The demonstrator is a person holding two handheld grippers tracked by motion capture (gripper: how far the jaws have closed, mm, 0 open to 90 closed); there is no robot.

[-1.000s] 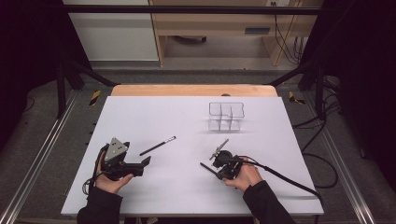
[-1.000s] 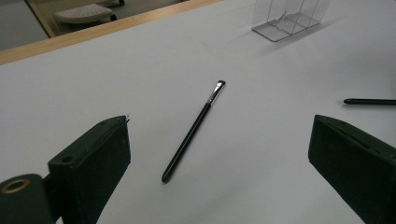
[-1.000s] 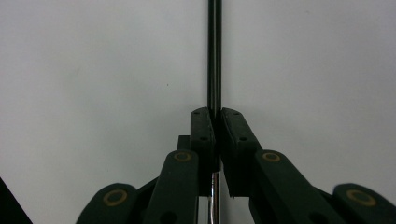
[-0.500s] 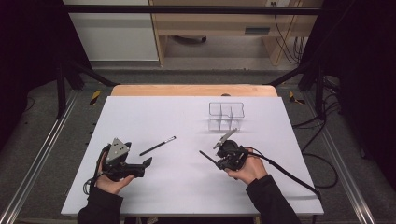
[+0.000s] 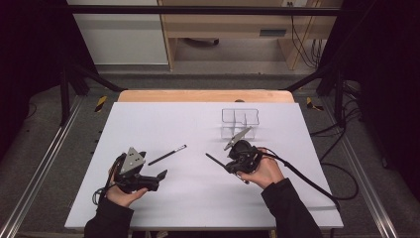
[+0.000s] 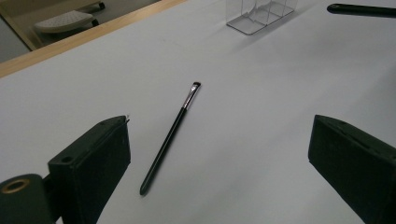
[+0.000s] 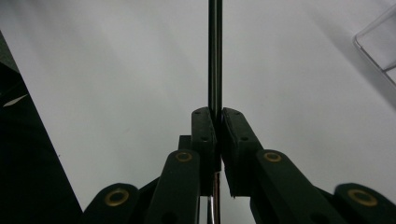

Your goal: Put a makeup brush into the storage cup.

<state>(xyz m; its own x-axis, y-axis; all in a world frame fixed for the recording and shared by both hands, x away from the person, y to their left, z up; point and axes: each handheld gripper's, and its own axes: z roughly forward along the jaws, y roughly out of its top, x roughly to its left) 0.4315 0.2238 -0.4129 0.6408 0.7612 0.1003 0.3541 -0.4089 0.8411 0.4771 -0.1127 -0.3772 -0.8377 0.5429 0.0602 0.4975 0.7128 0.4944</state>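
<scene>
Right claw (image 7: 215, 122): jaws clamped on a thin black stick (image 7: 215, 56), which juts straight out past the jaw tips, above the white table (image 5: 198, 124).
Left claw (image 6: 219, 154): jaws wide apart, nothing between the pads, low over the table.
Brush (image 6: 170, 136): flat on the table just ahead of the left claw, bristles pointing away.
Clear box (image 5: 240, 121): just beyond the right claw, well apart from the left.

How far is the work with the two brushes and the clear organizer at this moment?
Done: the right gripper is shut on a thin black brush. In hand: it holds that brush above the white table, near the clear organizer, whose compartments look empty. Left: this brush probably goes in, then the second brush, which lies on the table before the open left gripper.
</scene>
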